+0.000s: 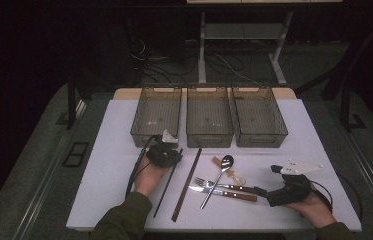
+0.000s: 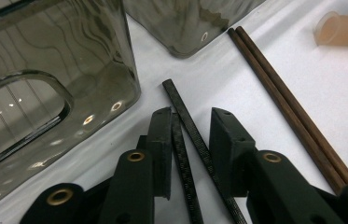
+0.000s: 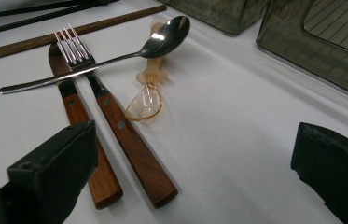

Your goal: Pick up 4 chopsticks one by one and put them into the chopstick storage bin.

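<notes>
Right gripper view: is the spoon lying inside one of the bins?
No, the spoon lies on the white table, across the fork and knife.

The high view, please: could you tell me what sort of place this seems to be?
Probably a lab or test bench set up for sorting cutlery, not a kitchen. A white table carries three see-through bins in a row, with a fork and spoon laid out, and loose cables lie on the dark floor behind.

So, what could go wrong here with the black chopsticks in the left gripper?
The left gripper has two black chopsticks between loose jaws, and they lie splayed, so one may slip out. The left bin stands close ahead, so the tips may hit its wall. The brown chopsticks lie near and may get nudged.
</notes>
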The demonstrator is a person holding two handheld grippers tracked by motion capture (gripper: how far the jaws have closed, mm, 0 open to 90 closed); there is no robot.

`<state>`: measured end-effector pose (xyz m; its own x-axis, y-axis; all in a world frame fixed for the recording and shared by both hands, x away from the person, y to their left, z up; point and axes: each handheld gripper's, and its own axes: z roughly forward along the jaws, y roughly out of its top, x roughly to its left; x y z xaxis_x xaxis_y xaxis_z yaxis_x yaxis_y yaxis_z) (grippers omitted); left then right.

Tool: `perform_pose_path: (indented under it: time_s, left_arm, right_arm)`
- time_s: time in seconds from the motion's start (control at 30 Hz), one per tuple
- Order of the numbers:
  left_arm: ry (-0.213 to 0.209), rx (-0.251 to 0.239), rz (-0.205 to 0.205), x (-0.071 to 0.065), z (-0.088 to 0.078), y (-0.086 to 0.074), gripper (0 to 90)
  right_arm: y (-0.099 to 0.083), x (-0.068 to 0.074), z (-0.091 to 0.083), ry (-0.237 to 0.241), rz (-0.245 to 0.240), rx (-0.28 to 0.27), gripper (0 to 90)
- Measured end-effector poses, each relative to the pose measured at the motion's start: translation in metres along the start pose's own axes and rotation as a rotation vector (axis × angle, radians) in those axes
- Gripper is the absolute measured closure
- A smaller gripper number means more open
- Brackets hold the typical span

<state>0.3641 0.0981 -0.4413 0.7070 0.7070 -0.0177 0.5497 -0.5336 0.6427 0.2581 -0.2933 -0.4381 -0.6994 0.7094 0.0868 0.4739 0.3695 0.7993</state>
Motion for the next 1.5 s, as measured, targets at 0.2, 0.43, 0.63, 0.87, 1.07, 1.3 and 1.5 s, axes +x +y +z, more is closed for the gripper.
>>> perform_pose_path:
  time_s: [0.2, 0.43, 0.63, 0.87, 1.07, 1.3, 1.5]
  left_arm:
    - [-0.007, -0.005, 0.015, 0.0, 0.001, 0.0, 72.3]
    - [-0.034, -0.008, 0.025, -0.001, 0.001, 0.0, 76.1]
    - [-0.102, -0.025, 0.074, -0.01, 0.005, 0.002, 77.3]
    - [-0.119, -0.018, 0.102, -0.013, 0.005, 0.004, 77.1]
    - [-0.158, -0.101, 0.071, -0.01, -0.01, 0.004, 63.7]
    - [-0.181, -0.185, 0.079, -0.006, -0.039, -0.007, 56.7]
    - [-0.198, -0.188, 0.08, -0.001, -0.057, -0.027, 55.6]
  right_arm:
    - [0.0, 0.0, 0.0, 0.001, 0.0, -0.001, 0.8]
    - [0.0, 0.0, 0.0, 0.001, -0.001, 0.0, 0.8]
    - [0.0, 0.0, 0.0, 0.001, 0.0, 0.001, 0.8]
    - [0.0, 0.0, 0.0, 0.001, 0.0, 0.0, 0.8]
    - [0.0, 0.0, -0.001, 0.003, 0.001, 0.0, 0.8]
    - [0.0, 0.0, -0.001, 0.004, 0.0, -0.001, 0.8]
    - [0.0, 0.0, -0.001, 0.002, 0.003, -0.001, 0.8]
